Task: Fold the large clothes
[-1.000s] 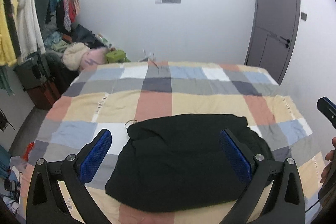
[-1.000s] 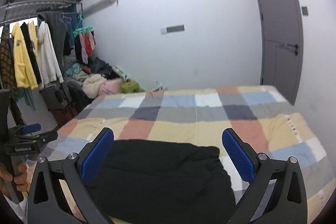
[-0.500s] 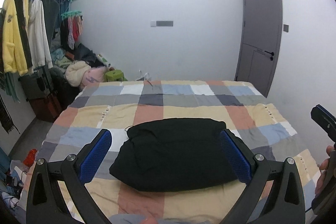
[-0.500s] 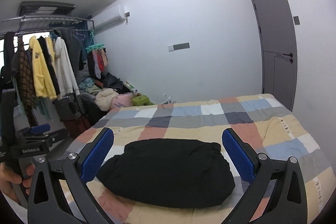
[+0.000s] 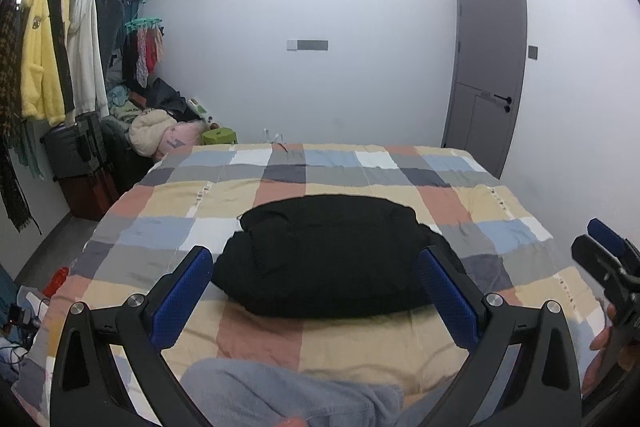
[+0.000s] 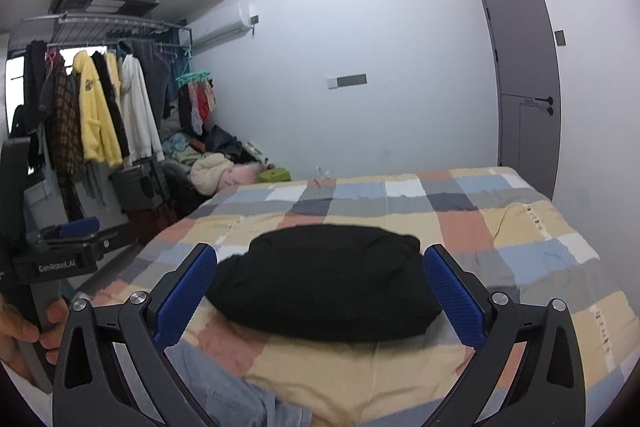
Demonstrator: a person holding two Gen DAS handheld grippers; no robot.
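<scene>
A bed point(image 5: 460, 199) with a checked patchwork cover point(image 6: 520, 227) fills the room's middle. A black garment point(image 5: 328, 251), folded into a compact bundle, lies on its near half. The left tool point(image 5: 316, 291) and right tool point(image 6: 320, 291) hover above the bed's near edge, both spread wide, gripping nothing.

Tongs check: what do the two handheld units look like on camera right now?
Both tongs, left and right, have black angular frames with silver screws and textured blue finger pads. In the right wrist view the left unit's black body reads "GenRoboAI" in white. Bare hands hold them; no cables visible.
</scene>
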